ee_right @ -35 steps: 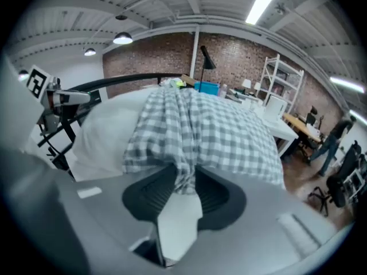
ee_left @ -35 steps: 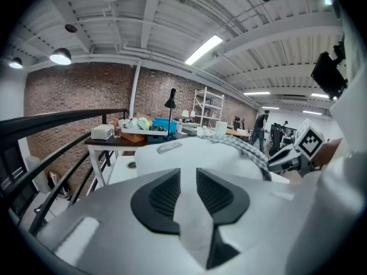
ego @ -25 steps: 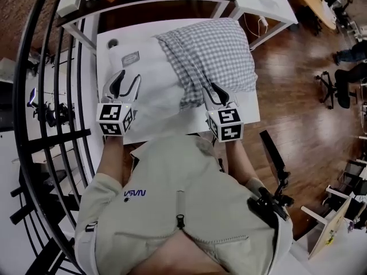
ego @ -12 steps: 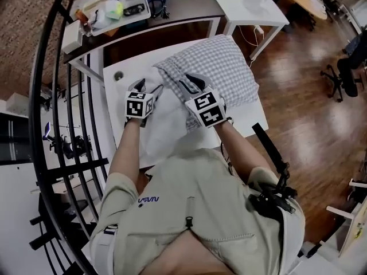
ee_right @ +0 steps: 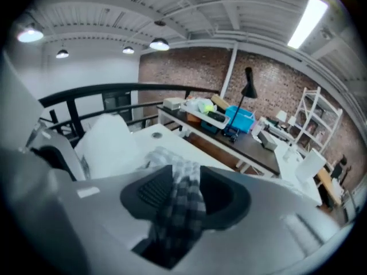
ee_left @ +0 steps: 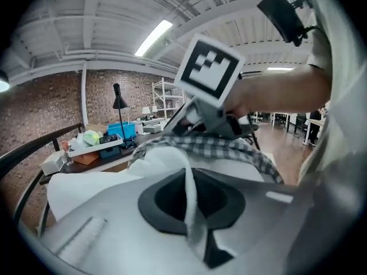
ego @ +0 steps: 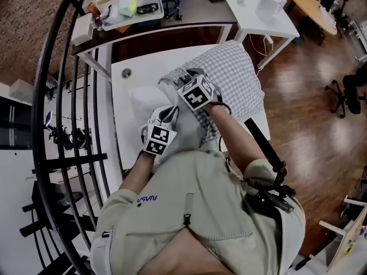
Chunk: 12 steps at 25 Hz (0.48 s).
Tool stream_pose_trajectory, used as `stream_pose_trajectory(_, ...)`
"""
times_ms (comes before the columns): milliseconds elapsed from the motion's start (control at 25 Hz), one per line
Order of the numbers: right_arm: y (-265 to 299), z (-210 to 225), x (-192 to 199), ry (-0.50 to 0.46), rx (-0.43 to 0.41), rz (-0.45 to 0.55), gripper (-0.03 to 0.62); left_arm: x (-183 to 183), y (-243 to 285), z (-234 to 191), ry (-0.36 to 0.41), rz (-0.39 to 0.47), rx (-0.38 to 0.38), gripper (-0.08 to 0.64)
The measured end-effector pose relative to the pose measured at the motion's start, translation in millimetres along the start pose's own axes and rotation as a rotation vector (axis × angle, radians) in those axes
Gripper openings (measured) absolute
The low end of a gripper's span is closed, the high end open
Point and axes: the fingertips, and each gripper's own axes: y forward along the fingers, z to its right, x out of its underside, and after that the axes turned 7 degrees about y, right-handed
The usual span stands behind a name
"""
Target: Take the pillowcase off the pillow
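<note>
A white pillow (ego: 146, 99) lies on the white table (ego: 143, 67), half out of a grey-and-white checked pillowcase (ego: 235, 79). My left gripper (ego: 171, 112) sits near my body at the pillow's bare end. Its jaws have just been closing, and in the left gripper view they (ee_left: 189, 182) are shut on a thin fold of the white pillow (ee_left: 103, 179). My right gripper (ego: 184, 76) is at the pillowcase's open edge. Its jaws have just been opening a little, though in the right gripper view they (ee_right: 183, 196) still pinch a bunch of checked pillowcase (ee_right: 183, 211).
A black railing (ego: 57, 125) curves along the left of the table. Behind the table stand a dark desk with a tray of small items (ego: 129, 7) and a white side table (ego: 252, 4). Wooden floor and an office chair (ego: 350, 90) are to the right.
Both grippers went from the near table edge up to the pillowcase's opening. The left one then closed on white fabric and drew back toward my body; the right one stayed on the checked edge.
</note>
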Motion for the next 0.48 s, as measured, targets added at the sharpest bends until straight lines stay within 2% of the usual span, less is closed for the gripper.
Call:
stream_pose_trajectory(120, 15, -13, 24, -0.09, -0.048, -0.091, 0.138, -5, -17, 9, -0.016, 0.031, 0.001, 0.019)
stream_pose_trajectory(160, 16, -14, 25, -0.105, -0.046, -0.092, 0.094, -7, -22, 8, -0.02, 0.04, -0.001, 0.02)
stream_pose_trajectory(200, 16, -12, 23, -0.116, -0.031, -0.084, 0.021, -10, -27, 7, -0.022, 0.051, -0.003, 0.018)
stream_pose_trajectory(400, -2, 44, -13, -0.1, 0.165, 0.028, 0.012, -41, -60, 12, -0.008, 0.161, -0.007, 0.017)
stream_pose_trajectory(480, -9, 78, -17, -0.069, 0.244, 0.042, 0.012, -50, -79, 11, -0.035, 0.224, -0.011, 0.017)
